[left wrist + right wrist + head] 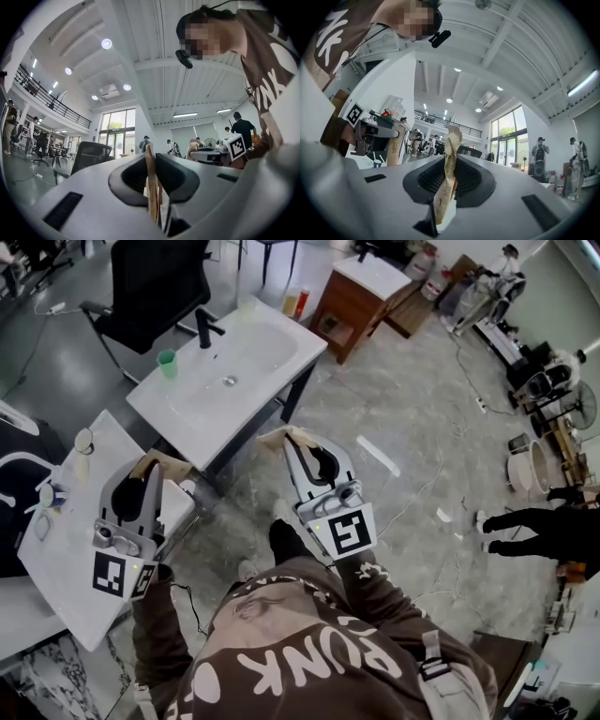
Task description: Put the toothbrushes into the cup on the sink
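Over the right edge of the white bench (66, 596) the left tool (155, 463) was held with its jaws fully together, gripping nothing beyond the tan paper wrapped round its tips. The right tool (288, 436) hung above the floor between the bench and the sink (281, 360), closed the same way on its own paper wrap alone. Neither had a toothbrush. The green cup (167, 363) stood on the sink's left rim, just beside the black tap (207, 330). A small cluster of things (47, 498) lay by the bench's left edge. They looked to me like the toothbrushes, though they were too small to be sure.

To my eye the pick-up had not begun. Doing it well would mean spreading one tool's jaws first, then coming down across a brush handle rather than its bristles. Nipping it near the middle should keep it level for the carry to the cup.

Readable print was scarce. "PUNK" ran in white across the person's brown top (319, 662), the letters "ND" showed on the right tool's paper (448, 157), and each tool's cube (349, 532) carried black square markers.
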Demonstrator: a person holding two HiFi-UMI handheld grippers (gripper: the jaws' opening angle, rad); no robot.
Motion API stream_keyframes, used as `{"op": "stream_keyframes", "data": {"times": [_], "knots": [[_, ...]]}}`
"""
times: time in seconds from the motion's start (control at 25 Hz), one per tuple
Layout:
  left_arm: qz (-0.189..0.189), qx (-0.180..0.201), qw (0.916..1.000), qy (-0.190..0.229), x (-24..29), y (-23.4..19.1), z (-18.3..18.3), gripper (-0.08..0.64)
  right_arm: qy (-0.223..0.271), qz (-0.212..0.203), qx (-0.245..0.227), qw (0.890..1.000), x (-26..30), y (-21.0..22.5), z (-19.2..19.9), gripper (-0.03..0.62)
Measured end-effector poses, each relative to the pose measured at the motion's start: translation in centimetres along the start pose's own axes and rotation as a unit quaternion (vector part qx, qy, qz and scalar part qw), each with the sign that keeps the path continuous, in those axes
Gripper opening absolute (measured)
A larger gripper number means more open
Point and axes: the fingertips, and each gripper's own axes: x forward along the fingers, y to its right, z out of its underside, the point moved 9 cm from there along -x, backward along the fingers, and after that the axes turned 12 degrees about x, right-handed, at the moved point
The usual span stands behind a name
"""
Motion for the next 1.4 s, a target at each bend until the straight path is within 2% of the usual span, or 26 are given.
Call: {"op": "stream_keyframes", "data": {"times": [0.28, 0.64, 0.96, 1.4], "knots": [[-0.02, 0.008, 0.9995, -0.025, 5.7, -2.8, 3.1, 0.046, -0.005, -0.012, 0.023, 1.0, 5.5, 5.9, 3.6, 0.057], [-0.07, 0.012, 0.9954, -0.065, 17.4, -8.0, 8.5, 0.046, -0.035, -0.048, 0.051, 0.997, 17.9, 19.0, 8.9, 0.057], [-0.095, 0.028, 0.9906, -0.094, 26.7, -13.7, 12.8, 0.046, -0.043, -0.077, 0.039, 0.995, 29.6, 28.5, 12.5, 0.057], [-0.117, 0.044, 0.9848, -0.121, 32.4, -19.1, 16.8, 0.046, -0.05, -0.082, -0.001, 0.995, 43.6, 35.5, 18.1, 0.058]]}}
